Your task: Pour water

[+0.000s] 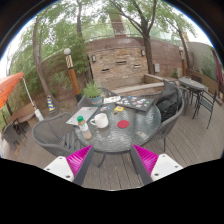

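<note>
We are holding the gripper [113, 160] wide open, gripping nothing — its magenta pads [80, 156] are flaring apart above the deck boards. Beyond the fingers we are facing a round glass table [140, 133] ringed by mesh chairs [50, 132]. On it we are seeing a small clear bottle [85, 128] with a pale cap, standing upright near the table's left side, beside a white cup [101, 120] — too small for detail.
</note>
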